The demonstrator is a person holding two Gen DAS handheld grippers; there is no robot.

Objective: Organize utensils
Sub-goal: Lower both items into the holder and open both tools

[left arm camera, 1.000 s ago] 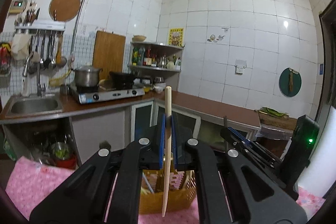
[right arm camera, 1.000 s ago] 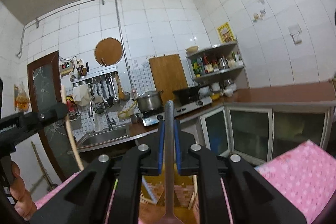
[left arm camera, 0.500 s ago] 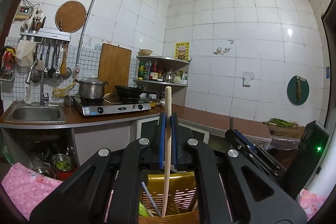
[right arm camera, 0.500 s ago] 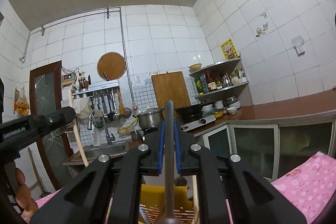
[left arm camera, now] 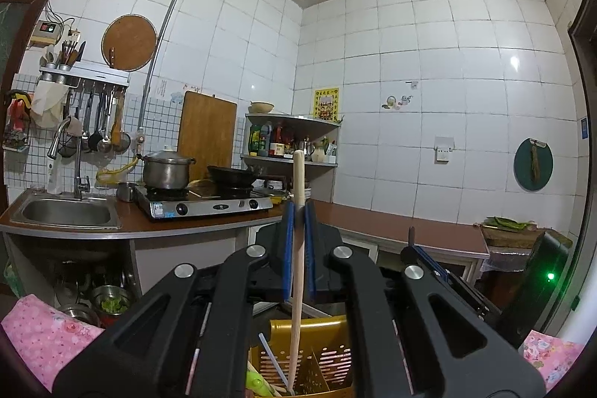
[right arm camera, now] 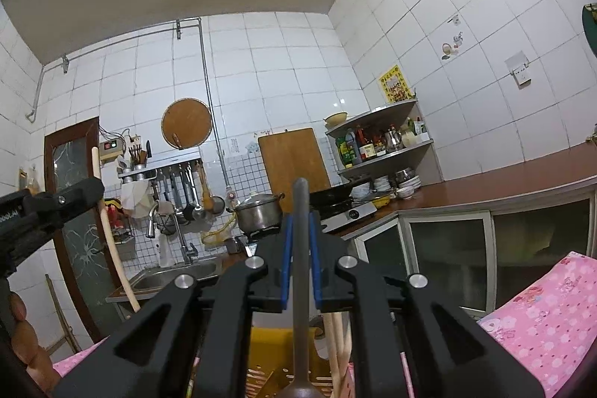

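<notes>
While both tools hang level, the left gripper [left arm camera: 298,248] pinches a pale wooden stick [left arm camera: 297,230], upright, its lower tip inside the yellow slotted caddy [left arm camera: 328,360] at the frame's bottom centre. Over in the other view, the right gripper [right arm camera: 299,263] clamps a dull grey metal spoon [right arm camera: 300,267], bowl down (directly above the caddy's rim). Both long axes point straight into the holder below.

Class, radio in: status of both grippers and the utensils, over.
Left gripper shut on wooden stick, tip in yellow holder. Right gripper shut on metal spoon, above holder. Nothing blocking.
</notes>
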